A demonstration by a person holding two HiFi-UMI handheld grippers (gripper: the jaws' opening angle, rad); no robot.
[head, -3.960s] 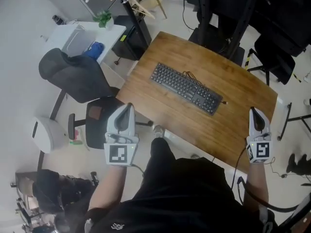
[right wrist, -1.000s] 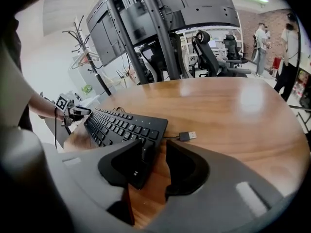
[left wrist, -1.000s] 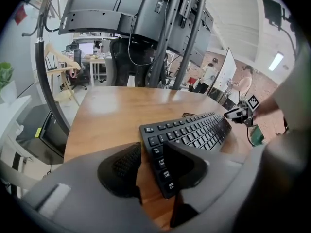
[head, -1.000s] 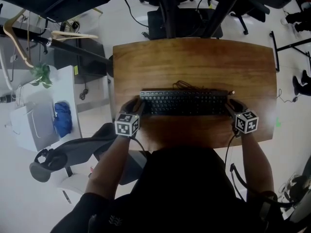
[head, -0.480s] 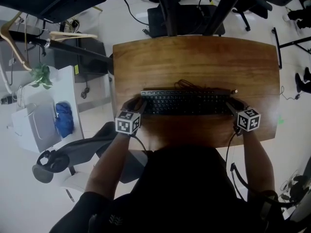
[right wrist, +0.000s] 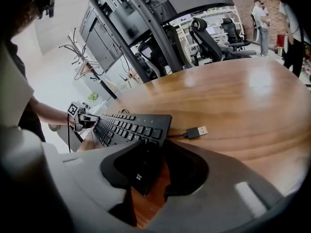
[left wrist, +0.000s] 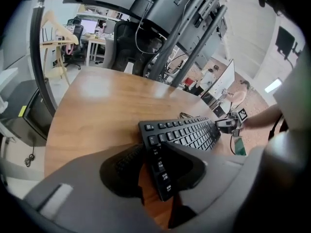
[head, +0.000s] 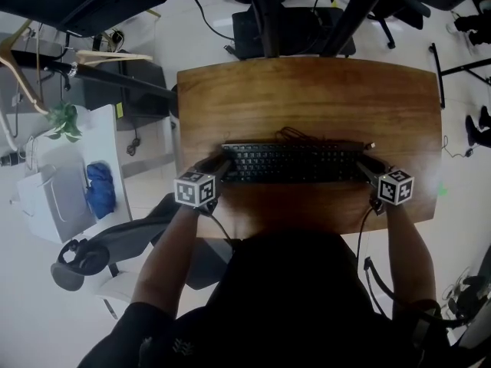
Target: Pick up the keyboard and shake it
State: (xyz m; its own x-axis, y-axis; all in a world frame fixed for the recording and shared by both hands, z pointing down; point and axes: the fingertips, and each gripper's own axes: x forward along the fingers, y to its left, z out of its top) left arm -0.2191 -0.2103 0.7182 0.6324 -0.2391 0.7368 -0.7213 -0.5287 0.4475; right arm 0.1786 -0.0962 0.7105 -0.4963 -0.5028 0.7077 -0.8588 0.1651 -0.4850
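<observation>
A black keyboard (head: 291,162) lies flat across the middle of the wooden table (head: 307,98), its cable bunched behind it. My left gripper (head: 218,166) is at its left end and my right gripper (head: 367,164) at its right end. In the left gripper view the keyboard's (left wrist: 182,132) end sits between the jaws of the left gripper (left wrist: 154,166), which are closing around it. The right gripper view shows the same: the keyboard's (right wrist: 131,125) other end lies inside the closing jaws of the right gripper (right wrist: 155,166). Bare wood shows under both ends.
The cable's loose USB plug (right wrist: 197,131) lies on the wood just behind the keyboard's right end. Left of the table stand a white side table (head: 46,198) with a blue item, a plant (head: 65,119) and an office chair (head: 115,240). Black frame legs (head: 265,14) rise beyond the far edge.
Four seconds ago both grippers hovered at the table's near edge; now each is at one end of the keyboard. Over the last second the left gripper's cube shifted slightly left; the keyboard stays put.
</observation>
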